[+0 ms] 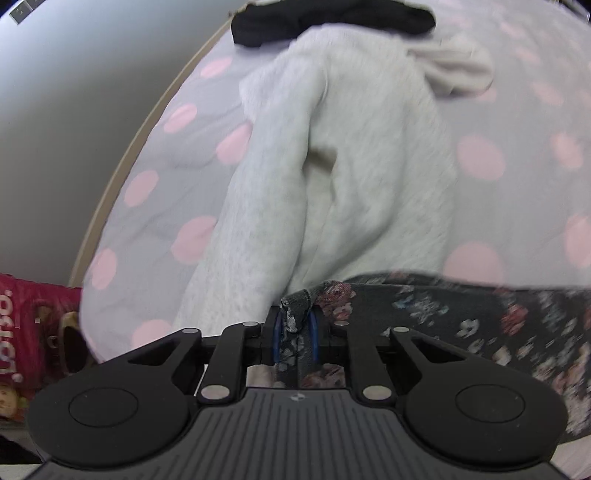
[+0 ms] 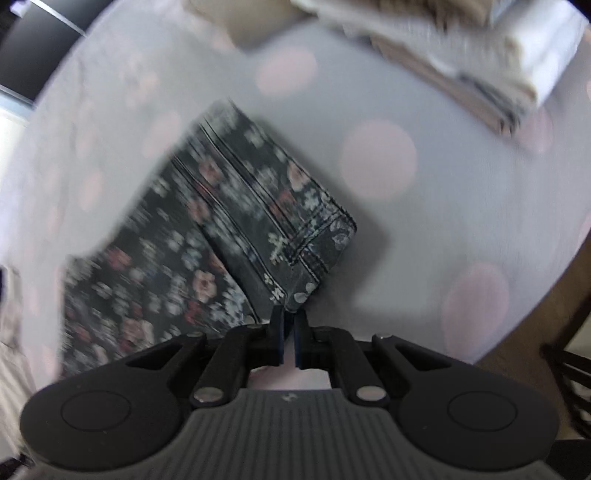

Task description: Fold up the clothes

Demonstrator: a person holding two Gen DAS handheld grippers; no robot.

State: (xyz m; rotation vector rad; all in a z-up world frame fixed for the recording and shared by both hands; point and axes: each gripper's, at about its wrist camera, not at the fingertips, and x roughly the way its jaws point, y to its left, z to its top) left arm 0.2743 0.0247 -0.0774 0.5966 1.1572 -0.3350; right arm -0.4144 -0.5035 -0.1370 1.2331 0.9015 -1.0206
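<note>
A dark floral garment [image 1: 443,317] lies across the near part of the polka-dot sheet [image 1: 166,177]. A bunched edge of it runs between the blue pads of my left gripper [image 1: 295,325], which is shut on that fabric. In the right wrist view the same floral garment [image 2: 229,206] is folded over on itself, with a hemmed corner raised off the sheet [image 2: 406,229]. My right gripper [image 2: 290,321] is shut on the tip of that corner, its jaws almost touching.
A white fleece garment [image 1: 351,147] lies spread beyond the left gripper, with a black garment [image 1: 325,18] behind it. A red printed bag [image 1: 22,332] sits off the bed's left edge. Folded clothes [image 2: 461,55] are stacked at the far right, and dark furniture [image 2: 569,376] stands beside the bed.
</note>
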